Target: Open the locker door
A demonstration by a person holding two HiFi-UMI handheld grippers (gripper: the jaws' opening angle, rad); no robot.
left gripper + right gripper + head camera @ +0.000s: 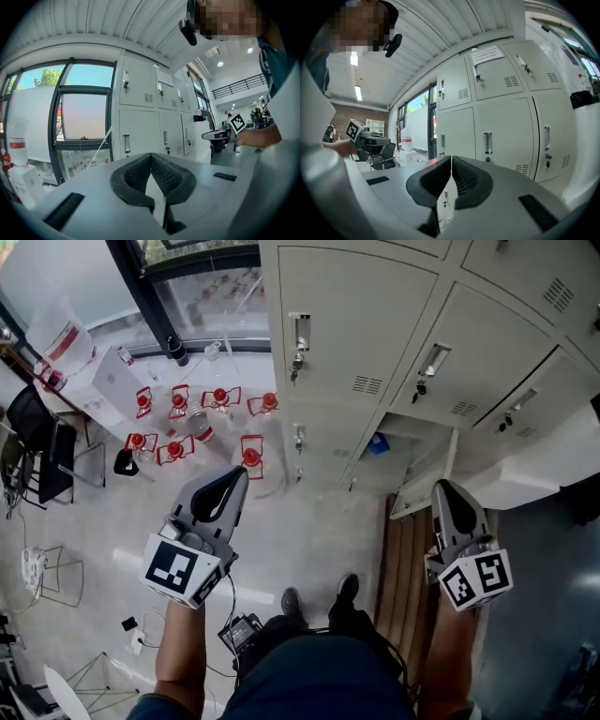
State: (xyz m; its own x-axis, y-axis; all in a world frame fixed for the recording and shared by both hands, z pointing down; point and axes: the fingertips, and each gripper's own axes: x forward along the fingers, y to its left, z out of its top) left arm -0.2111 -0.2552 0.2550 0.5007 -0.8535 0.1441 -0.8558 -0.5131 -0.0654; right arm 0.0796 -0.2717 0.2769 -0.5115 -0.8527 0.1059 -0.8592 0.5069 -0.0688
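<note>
1. Locker door (361, 306): upper row, ahead of person. It's shut, face twd person, long axis vertical. Handle (300, 334) sits upright at its left edge.
2. Left gripper (234, 476): clenched, nothing betw pads. Aims at lockers, well apart.
3. Right gripper (448, 491): clenched, empty, above wooden bench (403, 568).
4. Red-capped bottles (219, 396) crowd floor at left by window. Bare floor (309, 540) betw feet & lockers.
</note>
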